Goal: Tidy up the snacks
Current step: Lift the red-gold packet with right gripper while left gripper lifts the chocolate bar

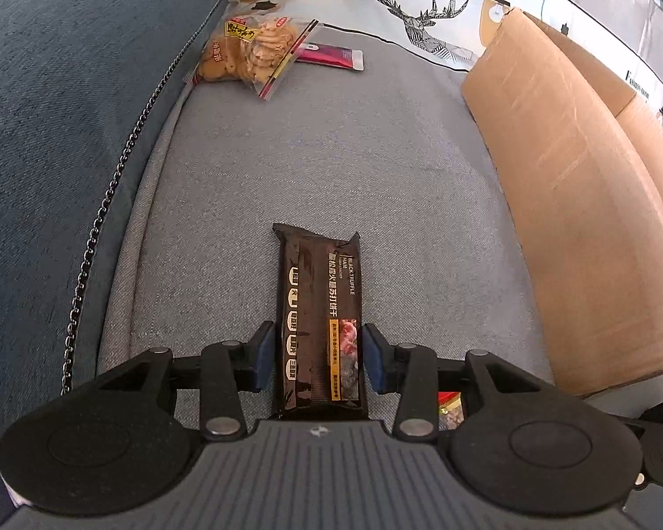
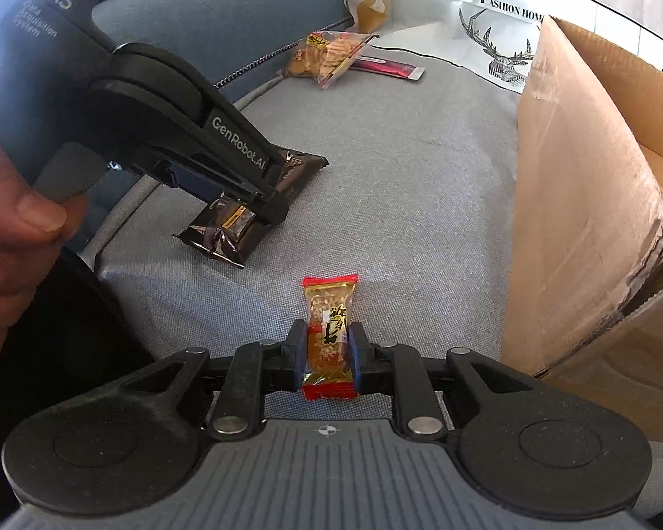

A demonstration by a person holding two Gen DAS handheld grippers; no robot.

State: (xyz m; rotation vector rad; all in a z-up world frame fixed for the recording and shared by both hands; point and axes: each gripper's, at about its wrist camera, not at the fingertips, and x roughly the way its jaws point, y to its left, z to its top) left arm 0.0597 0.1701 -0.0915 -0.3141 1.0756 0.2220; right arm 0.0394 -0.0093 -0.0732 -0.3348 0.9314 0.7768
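Left wrist view is showing my left gripper (image 1: pixel 318 360) straddling the black cracker pack (image 1: pixel 320 322), blue pads hugging its long sides near the end closest to me. From the right wrist view that pack (image 2: pixel 243 216) is lying flat on the grey cushion (image 2: pixel 398 176) at ten o'clock. I'm judging it light but brittle inside: stiff foil over crackers, so I'm squeezing across the narrow width and no harder than needed.

My right gripper (image 2: pixel 328 353) is nipping the small red-and-gold snack (image 2: pixel 329 331), fingers nearly together on its middle. It's looking featherlight with a slick, crinkly wrapper, so a mid-body pinch should be stopping it pivoting.

I'm reading the cardboard box (image 2: pixel 596 221) at three o'clock as the likely destination. Up at twelve o'clock, the biscuit bag (image 2: pixel 327 55) and a red packet (image 2: pixel 389 66) are waiting.
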